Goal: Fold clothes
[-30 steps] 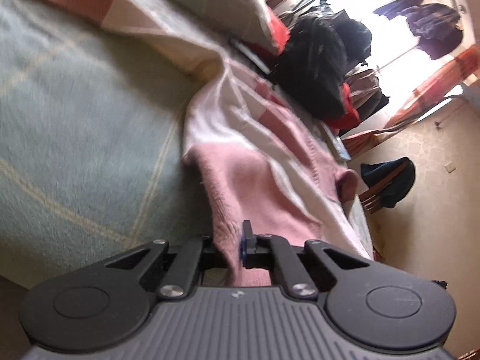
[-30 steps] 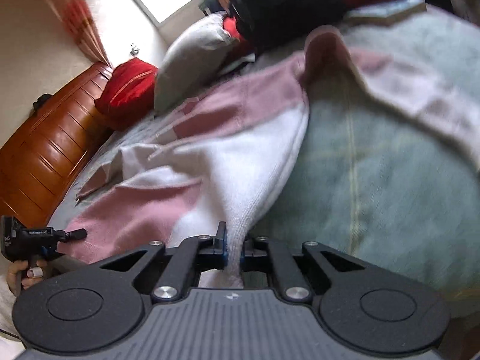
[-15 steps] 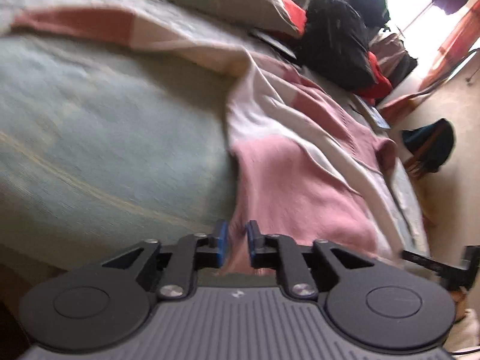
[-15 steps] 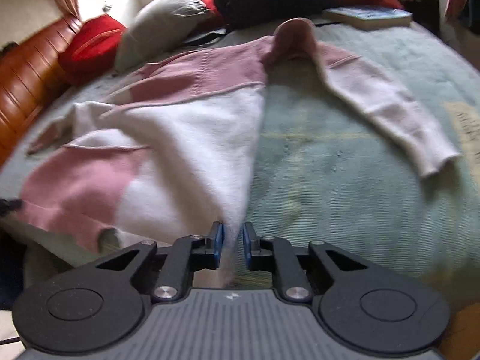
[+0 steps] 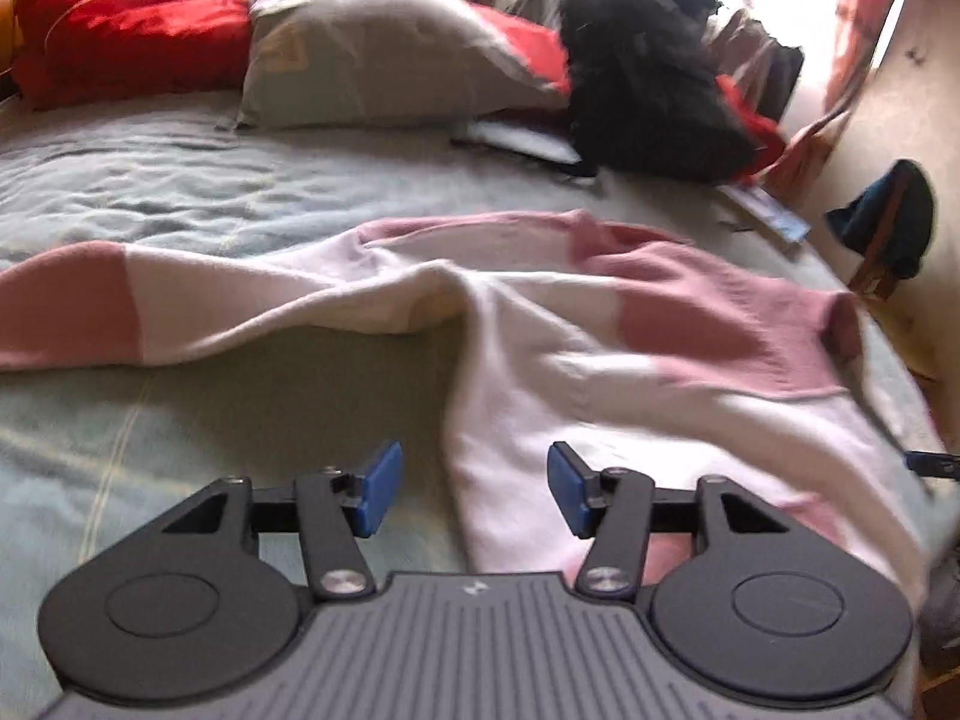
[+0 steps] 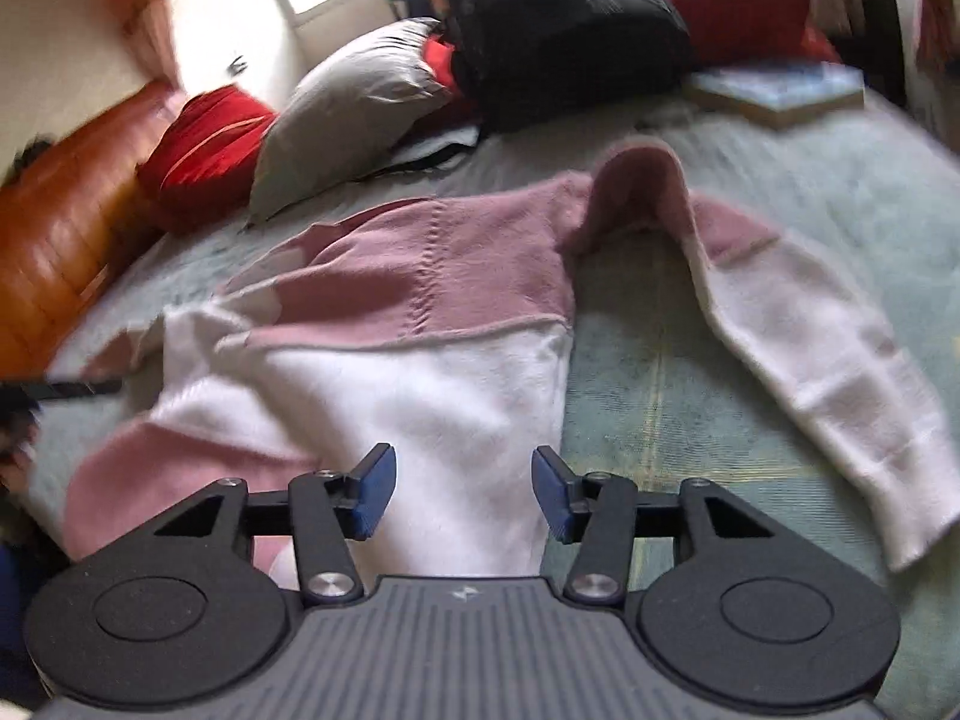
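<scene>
A pink and white sweater (image 6: 420, 324) lies spread on the green bedspread (image 6: 750, 192), hem toward me, collar standing up at the far end. One sleeve (image 6: 840, 372) stretches right in the right wrist view. In the left wrist view the sweater (image 5: 600, 348) has its other sleeve (image 5: 120, 306) stretched left. My left gripper (image 5: 474, 486) hovers over the hem's left edge; its jaws are opening, the pads off the cloth. My right gripper (image 6: 462, 489) hovers over the hem's right edge, jaws likewise opening, the white knit below and between the pads but not pinched.
At the bed's far end lie a grey pillow (image 5: 384, 48), red cushions (image 5: 108, 18), a black bag (image 5: 648, 78) and a book (image 6: 780, 87). A wooden headboard (image 6: 66, 228) runs along the left in the right wrist view. A chair with dark cloth (image 5: 888, 228) stands beside the bed.
Both grippers were shut on the sweater's hem and have let it go, their jaws now wide apart. Both drew back, and the sweater settled flat on the bed. The left view rolled upright.
</scene>
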Demonstrator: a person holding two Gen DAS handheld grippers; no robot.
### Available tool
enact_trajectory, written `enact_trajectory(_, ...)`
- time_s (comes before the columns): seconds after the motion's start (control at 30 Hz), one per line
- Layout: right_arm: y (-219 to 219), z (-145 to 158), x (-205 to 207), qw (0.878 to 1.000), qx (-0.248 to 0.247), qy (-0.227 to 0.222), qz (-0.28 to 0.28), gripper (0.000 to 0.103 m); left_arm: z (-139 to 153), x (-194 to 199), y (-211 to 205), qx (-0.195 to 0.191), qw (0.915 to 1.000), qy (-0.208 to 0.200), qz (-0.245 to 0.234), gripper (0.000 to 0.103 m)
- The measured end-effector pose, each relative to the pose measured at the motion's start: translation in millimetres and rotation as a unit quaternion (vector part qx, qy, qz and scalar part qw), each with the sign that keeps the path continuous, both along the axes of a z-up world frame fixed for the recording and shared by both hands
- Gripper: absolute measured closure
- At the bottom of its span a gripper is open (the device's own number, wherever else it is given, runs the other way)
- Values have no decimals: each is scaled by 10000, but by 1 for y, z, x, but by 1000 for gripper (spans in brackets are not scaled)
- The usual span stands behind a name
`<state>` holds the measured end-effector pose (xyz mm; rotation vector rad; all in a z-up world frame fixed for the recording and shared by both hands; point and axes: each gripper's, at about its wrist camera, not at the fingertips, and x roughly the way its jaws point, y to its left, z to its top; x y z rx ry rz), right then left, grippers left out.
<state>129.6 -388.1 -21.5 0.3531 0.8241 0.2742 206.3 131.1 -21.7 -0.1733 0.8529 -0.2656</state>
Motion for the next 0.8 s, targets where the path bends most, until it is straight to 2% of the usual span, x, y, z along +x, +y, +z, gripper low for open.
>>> enact_trajectory(0.1,-19,-17,24,9986,373,303,-231,47,-18,16,4,-198,9997,156,-23,49)
enact_trajectory(0.2,-27,-32,43,9972,487,482,-298,47,-30,25,10,-505,9984,239,-111,47)
enact_trajectory(0.3,-28,-42,62,9961,638,538,-294,46,-39,32,11,-689,9969,260,-260,41)
enact_trajectory(0.47,-21,-45,90,9958,762,485,-154,42,-44,49,6,-893,9947,226,-452,41)
enact_trajectory(0.63,-21,-49,118,9944,963,433,-58,41,-48,67,3,-1045,9932,167,-484,45)
enact_trajectory(0.7,-24,-51,132,9927,1126,433,-77,41,-48,73,1,-1038,9934,125,-466,53)
enact_trajectory(0.8,-27,-55,153,9902,1328,429,-97,41,-49,82,-1,-1070,9930,112,-495,56)
